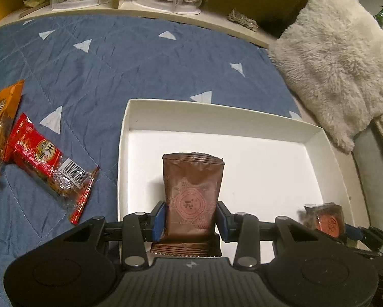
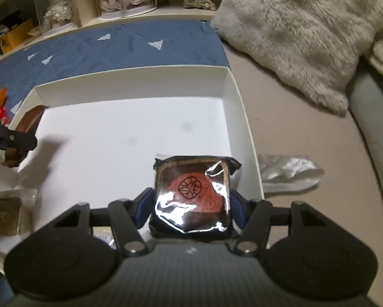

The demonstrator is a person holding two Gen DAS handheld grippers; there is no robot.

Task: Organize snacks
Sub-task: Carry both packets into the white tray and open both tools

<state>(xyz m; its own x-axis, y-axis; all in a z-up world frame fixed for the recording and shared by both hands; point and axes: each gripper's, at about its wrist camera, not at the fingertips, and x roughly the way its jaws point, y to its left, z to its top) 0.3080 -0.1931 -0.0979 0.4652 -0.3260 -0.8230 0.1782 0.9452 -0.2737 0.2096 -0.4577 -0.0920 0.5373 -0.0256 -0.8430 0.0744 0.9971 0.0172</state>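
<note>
Brown foil fills our left gripper (image 1: 190, 220): its fingers pinch the brown snack packet (image 1: 192, 194) across its lower half, and it hangs over the white box (image 1: 316, 133) near the left wall. Our right gripper (image 2: 190, 204) has its fingers closed on the clear-wrapped red pastry (image 2: 192, 194), at about five o'clock inside the same box. A red packet (image 1: 38, 158) and orange packets (image 1: 2, 112) wait on the blue quilt (image 1: 114, 64), at nine o'clock from the box. We judge that the slick film could slip on release, and the two grippers, close together, might knock each other or the thin box wall.
</note>
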